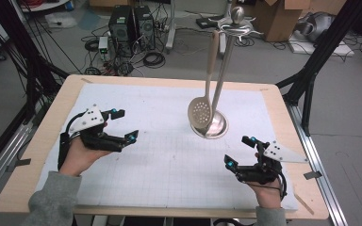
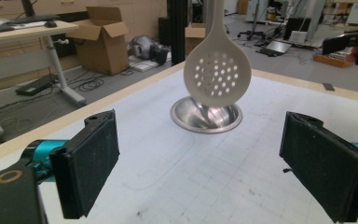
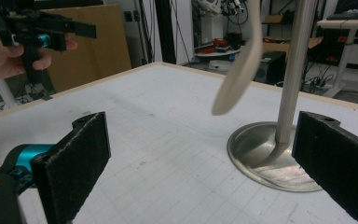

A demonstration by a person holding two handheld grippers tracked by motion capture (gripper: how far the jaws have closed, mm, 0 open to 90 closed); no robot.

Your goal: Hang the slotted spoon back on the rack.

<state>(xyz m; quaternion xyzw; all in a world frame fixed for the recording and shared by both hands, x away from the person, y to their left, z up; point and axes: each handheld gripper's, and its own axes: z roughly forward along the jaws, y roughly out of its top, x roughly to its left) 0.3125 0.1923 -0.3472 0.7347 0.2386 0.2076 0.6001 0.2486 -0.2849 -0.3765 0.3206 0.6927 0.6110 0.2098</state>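
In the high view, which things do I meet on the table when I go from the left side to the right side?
Left gripper → slotted spoon hanging on the metal stand → right gripper.

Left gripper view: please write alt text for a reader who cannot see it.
A beige slotted spoon hangs above the steel stand base on a white mat. The open left tool faces it, holding nothing.
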